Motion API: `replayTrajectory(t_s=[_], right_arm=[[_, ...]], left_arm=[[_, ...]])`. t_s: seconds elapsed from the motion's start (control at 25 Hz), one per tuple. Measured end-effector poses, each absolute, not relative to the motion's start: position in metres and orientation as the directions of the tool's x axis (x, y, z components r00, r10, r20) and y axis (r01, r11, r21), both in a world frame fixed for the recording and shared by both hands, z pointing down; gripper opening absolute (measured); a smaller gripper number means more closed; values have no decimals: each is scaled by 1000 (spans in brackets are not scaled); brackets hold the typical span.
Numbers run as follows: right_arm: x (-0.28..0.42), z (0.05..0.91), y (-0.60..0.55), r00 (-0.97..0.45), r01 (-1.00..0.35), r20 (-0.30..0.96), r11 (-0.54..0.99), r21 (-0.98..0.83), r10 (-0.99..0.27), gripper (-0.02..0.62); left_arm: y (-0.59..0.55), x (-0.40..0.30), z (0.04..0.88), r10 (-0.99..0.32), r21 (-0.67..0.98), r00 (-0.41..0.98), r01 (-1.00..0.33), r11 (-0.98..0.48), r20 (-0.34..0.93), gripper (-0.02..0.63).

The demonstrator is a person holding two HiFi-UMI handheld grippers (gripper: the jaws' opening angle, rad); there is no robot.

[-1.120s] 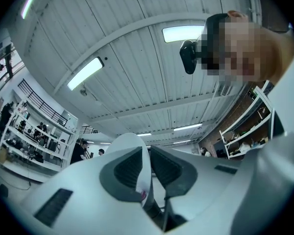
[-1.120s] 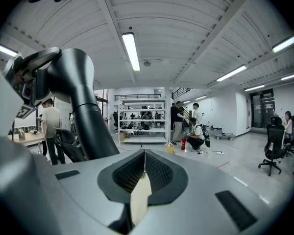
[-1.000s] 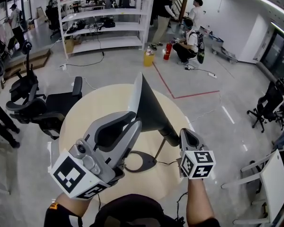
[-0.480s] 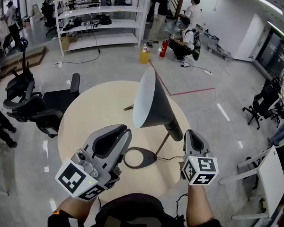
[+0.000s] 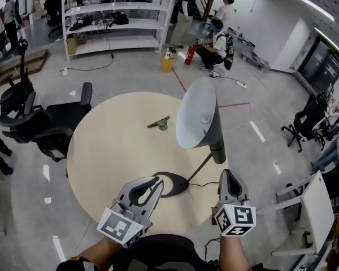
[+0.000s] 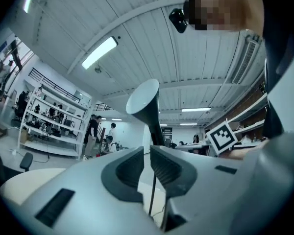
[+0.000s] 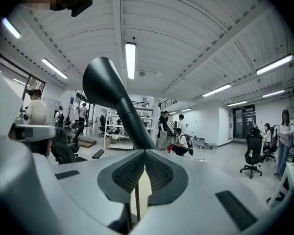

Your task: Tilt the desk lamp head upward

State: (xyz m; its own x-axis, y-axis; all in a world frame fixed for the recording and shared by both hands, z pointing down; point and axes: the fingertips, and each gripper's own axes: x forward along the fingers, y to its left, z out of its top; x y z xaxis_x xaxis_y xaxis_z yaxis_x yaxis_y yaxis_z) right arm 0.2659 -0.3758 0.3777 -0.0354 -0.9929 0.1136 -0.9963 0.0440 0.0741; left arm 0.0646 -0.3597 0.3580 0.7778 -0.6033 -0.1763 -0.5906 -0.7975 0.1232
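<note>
On a round pale table (image 5: 113, 145) at the centre of the head view, the desk lamp stands on its dark base (image 5: 172, 184). A thin stem (image 5: 200, 167) leans up to the right, carrying the lamp head (image 5: 195, 120), whose open white mouth faces left and toward the camera. That view alone shows a small metal object (image 5: 159, 123) lying on the table left of the shade, and a black office chair (image 5: 45, 126) at the left edge.

At lower centre, the left gripper (image 5: 156, 180) reaches toward the base. Its own view shows the left gripper's (image 6: 147, 153) fingers a narrow gap apart with nothing clamped, the stem visible beyond and the shade (image 6: 143, 94) rising above.

At lower right, the right gripper (image 5: 225, 173) points up under the lamp's neck. From the right gripper's (image 7: 145, 152) view the fingertips meet, empty, with only the shade's dark back (image 7: 100, 82) towering at upper left.
</note>
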Motion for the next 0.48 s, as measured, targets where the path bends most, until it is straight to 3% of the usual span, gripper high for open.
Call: replayTrajectory(t_s=[0.28, 0.48], right_arm=[[231, 405, -339, 17, -998, 147, -8, 68, -989, 17], [214, 436, -325, 45, -999, 192, -41, 27, -980, 17]], left_arm=[[-329, 50, 431, -586, 69, 809, -583, -809, -35, 87], [-318, 39, 478, -572, 143, 818, -574, -807, 59, 87]])
